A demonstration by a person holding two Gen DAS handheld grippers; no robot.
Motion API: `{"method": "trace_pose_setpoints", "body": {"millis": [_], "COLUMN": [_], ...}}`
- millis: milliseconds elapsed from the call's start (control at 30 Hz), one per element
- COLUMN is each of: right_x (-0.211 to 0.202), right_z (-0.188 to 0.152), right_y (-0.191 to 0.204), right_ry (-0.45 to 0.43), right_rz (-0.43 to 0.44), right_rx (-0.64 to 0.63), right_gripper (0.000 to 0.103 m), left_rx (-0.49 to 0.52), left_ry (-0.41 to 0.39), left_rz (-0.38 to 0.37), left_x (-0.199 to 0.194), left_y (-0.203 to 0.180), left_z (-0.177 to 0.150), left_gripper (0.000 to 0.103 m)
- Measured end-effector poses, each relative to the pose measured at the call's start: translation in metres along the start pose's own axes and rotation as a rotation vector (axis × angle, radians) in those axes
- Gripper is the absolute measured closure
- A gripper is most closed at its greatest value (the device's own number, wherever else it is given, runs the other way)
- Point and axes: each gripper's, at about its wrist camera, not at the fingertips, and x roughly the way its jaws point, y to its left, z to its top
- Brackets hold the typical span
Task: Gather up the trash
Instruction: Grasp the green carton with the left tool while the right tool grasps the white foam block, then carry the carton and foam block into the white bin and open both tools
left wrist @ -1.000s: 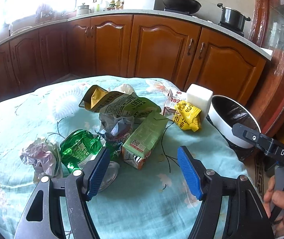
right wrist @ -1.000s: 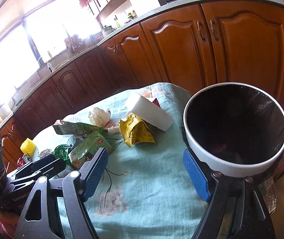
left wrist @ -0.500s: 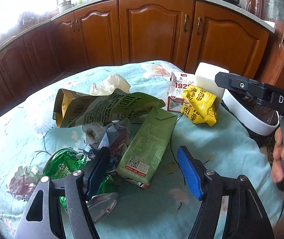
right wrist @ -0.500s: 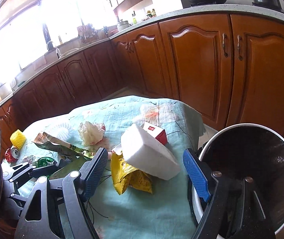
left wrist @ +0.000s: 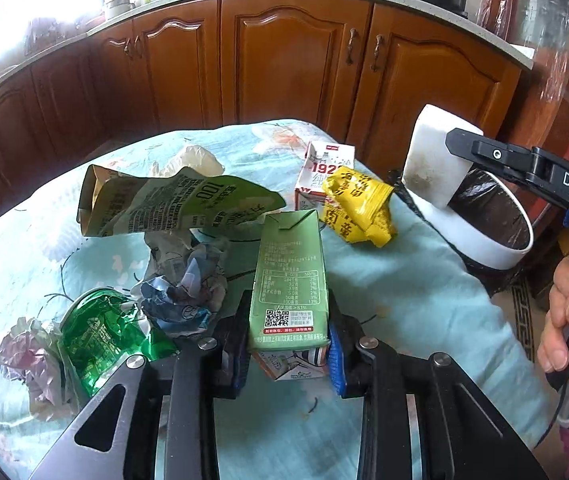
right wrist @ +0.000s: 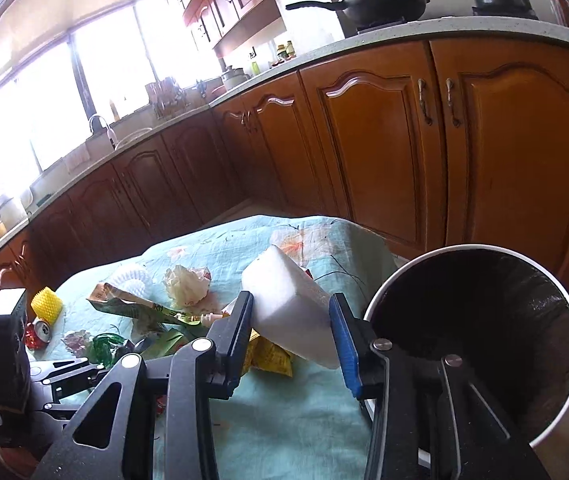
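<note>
- trash mostly uncollected: bag (left wrist: 172, 208), wrapper (left wrist: 358, 210), paper (left wrist: 188, 280) mid-frame on table (left wrist: 404, 300); bin (right wrist: 476, 340) looks empty.
- left gripper (left wrist: 288, 354) closing on green carton (left wrist: 290, 276), lower centre.
- right gripper (right wrist: 290, 334) closing on white block (right wrist: 288, 300).

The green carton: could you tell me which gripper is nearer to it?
Left. The left gripper is closing around the green carton; the right gripper is at the white foam block.

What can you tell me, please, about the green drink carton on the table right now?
The green drink carton is a slim paperboard box, pale green, printed with a nutrition table and a QR code, its folded top creased. It lies lengthwise on the floral tablecloth, its near end between the pads of the left gripper, whose jaws are closing on it. Crumpled paper sits beside it.
</note>
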Motion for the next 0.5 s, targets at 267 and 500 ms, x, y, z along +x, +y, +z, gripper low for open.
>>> {"method": "trace_pose_setpoints", "body": {"millis": [267,500], "right_x": [-0.039,-0.066], "right_z": [-0.022,-0.032], "right_y": [-0.033,-0.055], "right_ry": [-0.021,-0.064], "right_rz": [0.001,0.006], "right_rx": [0.143,0.235], "right_gripper": [0.064,0.064], "left_rx": [0.03,0.066], "left_ry": [-0.076,-0.112], "left_rz": [-0.063,-0.11], "left_x": [-0.029,-0.036], "left_y": [-0.03,-0.056], "left_z": [-0.003,0.001], "left_gripper": [0.074,0.074]}}
